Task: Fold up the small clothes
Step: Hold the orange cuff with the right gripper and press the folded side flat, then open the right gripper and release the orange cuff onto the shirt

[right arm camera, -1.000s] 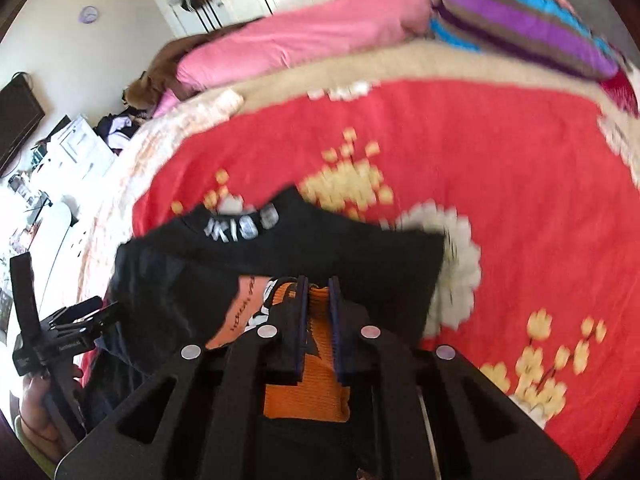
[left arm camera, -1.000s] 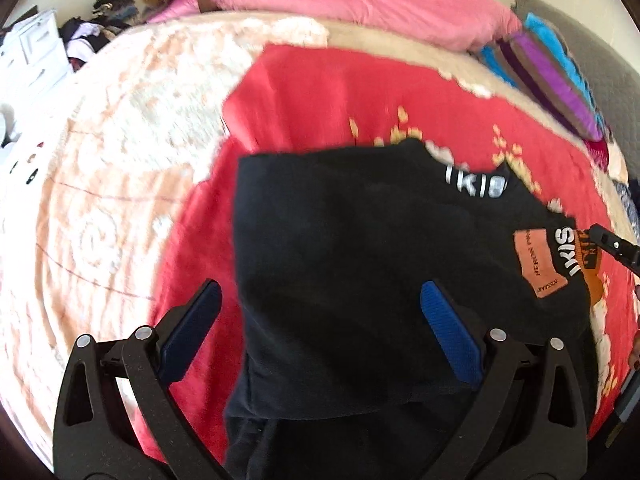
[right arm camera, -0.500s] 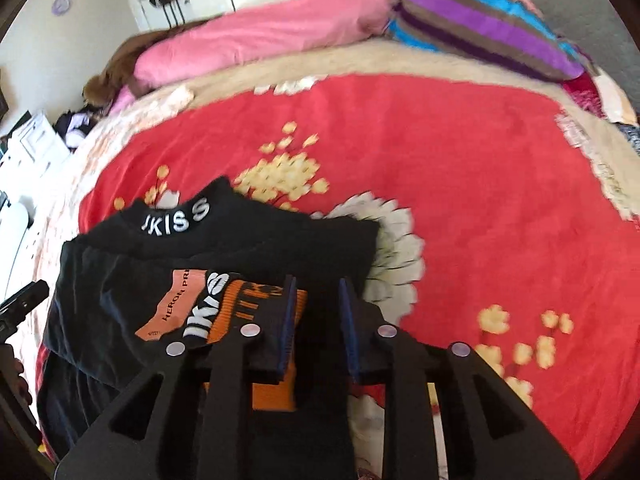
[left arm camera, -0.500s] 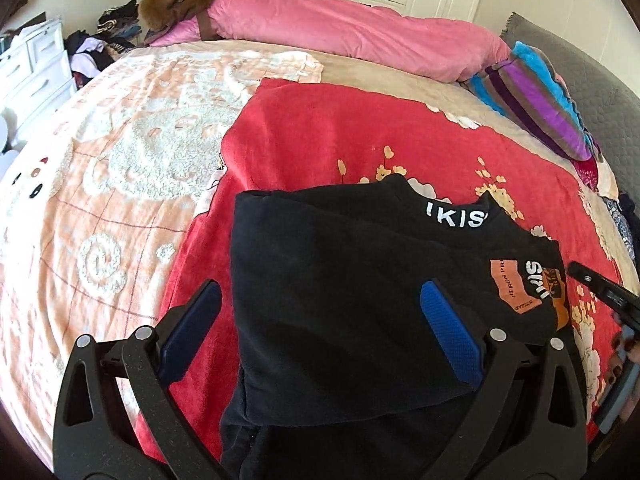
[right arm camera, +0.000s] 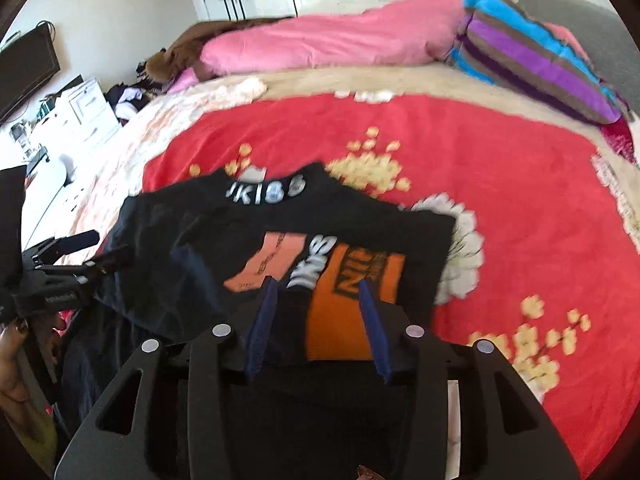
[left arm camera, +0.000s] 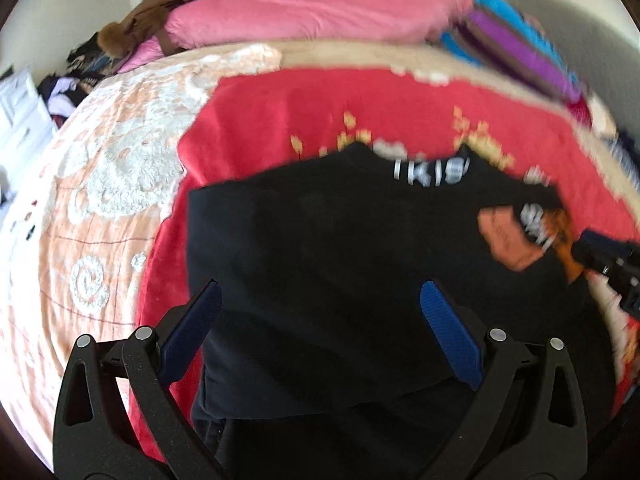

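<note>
A small black top lies partly folded on the red flowered blanket, with white collar lettering at its far edge. My left gripper hovers over its left half, open wide, nothing pinched. In the right wrist view the top shows its orange print. My right gripper is over that print with its jaws opening; the cloth lies between the fingers and the pads are off it. Each gripper shows at the edge of the other's view: right gripper, left gripper.
A long pink bolster and a striped purple and blue pillow lie along the bed's far side. A peach blanket covers the left part. White drawers and a pile of clothes stand beyond the bed's left edge.
The right gripper, shut on the orange-printed part a second ago, has spread its fingers and let the cloth go. Both views have shifted a little. The left gripper stayed open.
</note>
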`<move>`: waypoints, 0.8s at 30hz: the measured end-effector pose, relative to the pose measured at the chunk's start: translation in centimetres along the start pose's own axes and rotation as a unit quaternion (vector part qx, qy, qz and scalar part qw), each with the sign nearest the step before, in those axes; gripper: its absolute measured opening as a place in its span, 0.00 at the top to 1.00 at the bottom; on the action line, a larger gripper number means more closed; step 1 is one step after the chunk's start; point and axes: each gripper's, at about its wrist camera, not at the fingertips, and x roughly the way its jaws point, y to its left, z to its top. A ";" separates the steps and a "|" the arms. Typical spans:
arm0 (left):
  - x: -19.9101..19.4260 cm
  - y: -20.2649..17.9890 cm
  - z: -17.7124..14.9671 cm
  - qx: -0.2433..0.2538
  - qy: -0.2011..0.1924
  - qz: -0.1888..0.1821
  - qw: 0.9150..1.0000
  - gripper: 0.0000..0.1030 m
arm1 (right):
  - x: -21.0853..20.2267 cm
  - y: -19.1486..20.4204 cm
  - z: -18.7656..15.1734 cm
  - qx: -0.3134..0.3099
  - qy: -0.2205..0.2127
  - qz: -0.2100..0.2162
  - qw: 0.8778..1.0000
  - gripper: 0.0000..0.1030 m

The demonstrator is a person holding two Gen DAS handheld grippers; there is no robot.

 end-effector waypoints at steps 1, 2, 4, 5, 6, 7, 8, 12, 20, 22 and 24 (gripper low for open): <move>0.5 -0.2 -0.2 0.005 0.011 0.002 1.000 0.09 | 0.7 0.0 -0.3 0.000 0.013 -0.005 1.000 0.60; 1.2 -0.2 -0.4 0.007 0.027 0.002 1.000 0.09 | 1.1 -0.2 -0.5 0.000 0.021 -0.012 1.000 0.60; 1.9 -0.1 -0.6 0.003 0.043 -0.003 0.999 0.09 | 2.1 -0.9 -1.0 0.011 0.041 -0.022 0.999 0.52; 2.1 0.0 -0.7 0.002 0.046 -0.007 0.999 0.09 | 2.3 -1.3 -1.2 0.023 0.043 -0.020 0.999 0.50; 2.1 0.0 -0.7 0.003 0.046 -0.007 0.999 0.09 | 2.4 -1.6 -1.3 0.034 0.044 -0.017 0.998 0.46; 2.1 0.0 -0.7 0.004 0.045 -0.007 0.999 0.09 | 2.6 -1.9 -1.4 0.038 0.046 -0.016 0.998 0.44; 2.1 0.0 -0.8 0.005 0.046 -0.007 0.999 0.09 | 2.7 -2.0 -1.6 0.042 0.047 -0.013 0.998 0.44; 2.2 -0.1 -1.0 0.005 0.047 -0.006 0.999 0.09 | 2.5 -1.7 -1.7 0.037 0.044 -0.014 0.998 0.43; 0.4 1.2 -0.2 -0.036 0.027 -0.038 0.998 0.09 | 0.5 -1.9 -0.6 0.043 0.013 -0.007 0.999 0.30; -0.2 1.5 0.0 -0.044 0.019 -0.041 0.998 0.09 | -0.1 -1.9 -0.3 0.044 0.003 -0.004 0.999 0.25; -0.8 1.8 0.2 -0.050 0.011 -0.041 0.998 0.09 | -0.6 -1.7 -0.1 0.043 -0.007 -0.003 0.999 0.17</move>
